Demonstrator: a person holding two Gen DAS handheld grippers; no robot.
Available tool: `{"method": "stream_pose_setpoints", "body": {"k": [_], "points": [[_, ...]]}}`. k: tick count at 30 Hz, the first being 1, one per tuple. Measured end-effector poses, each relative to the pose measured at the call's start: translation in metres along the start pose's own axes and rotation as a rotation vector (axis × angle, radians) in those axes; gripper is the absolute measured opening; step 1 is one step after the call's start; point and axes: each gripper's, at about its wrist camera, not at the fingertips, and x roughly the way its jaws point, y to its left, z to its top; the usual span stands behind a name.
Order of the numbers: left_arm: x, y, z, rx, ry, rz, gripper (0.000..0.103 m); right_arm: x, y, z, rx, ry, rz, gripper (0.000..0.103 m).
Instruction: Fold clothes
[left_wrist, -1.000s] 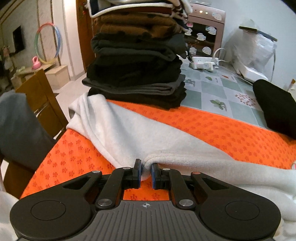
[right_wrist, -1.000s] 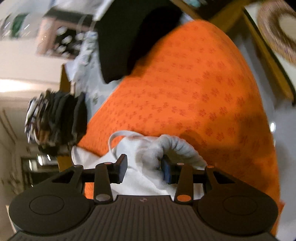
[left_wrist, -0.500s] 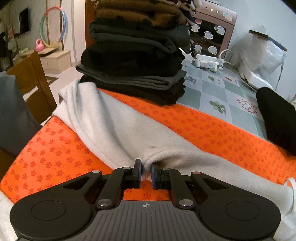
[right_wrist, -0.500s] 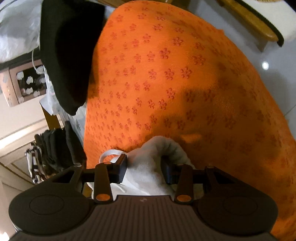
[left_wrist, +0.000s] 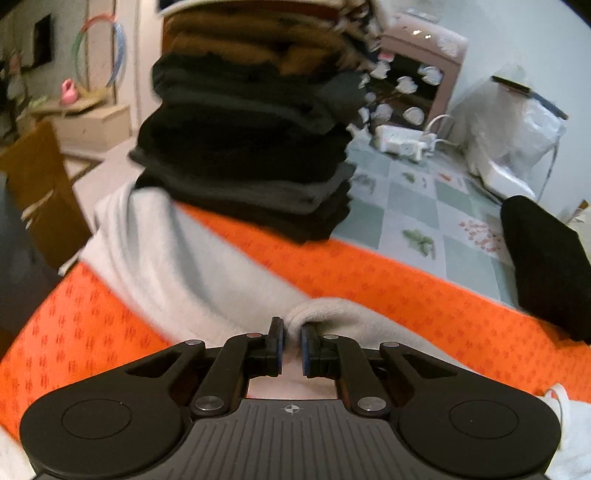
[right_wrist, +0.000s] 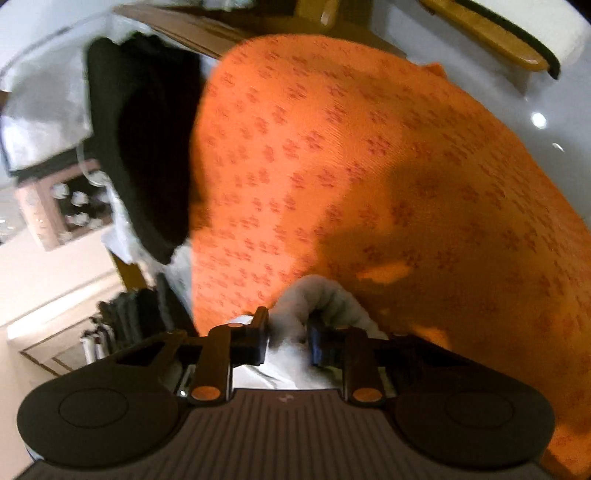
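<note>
Here the orange flower-printed cloth (left_wrist: 424, 288) covers the table, and across it the long white fleece garment (left_wrist: 166, 258) runs away leftward toward the tall stack of dark folded clothes (left_wrist: 251, 147). The left gripper (left_wrist: 290, 345) pinches its near edge; the right gripper (right_wrist: 287, 338) has just been closing on a bunched end.

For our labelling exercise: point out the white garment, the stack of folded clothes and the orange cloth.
white garment (left_wrist: 192, 266), left wrist view, on its flat spread part.
stack of folded clothes (left_wrist: 251, 147), left wrist view, on a dark middle layer.
orange cloth (right_wrist: 369, 155), right wrist view, on its bare patterned surface.
</note>
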Motion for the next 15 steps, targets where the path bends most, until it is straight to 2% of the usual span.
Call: {"method": "stream_pose_setpoints", "body": {"k": [4,7,9,12,15], "points": [[-0.022,-0.014,0.031,0.017,-0.087,-0.072,0.01,-0.029,0.019,-0.015,-0.106,-0.066,0.106,0.02],[-0.054,-0.03,0.051,0.057,-0.163,-0.111,0.01,-0.061,0.034,-0.032,-0.227,-0.122,0.182,0.02],[-0.081,-0.03,0.056,0.048,-0.192,-0.132,0.01,-0.085,0.042,-0.047,-0.335,-0.143,0.219,0.02],[-0.128,-0.018,0.042,0.033,-0.227,-0.139,0.01,-0.118,0.049,-0.076,-0.525,-0.143,0.241,0.02],[-0.177,0.0,0.004,0.031,-0.249,-0.114,0.01,-0.148,0.043,-0.106,-0.71,-0.123,0.233,0.02]]}}
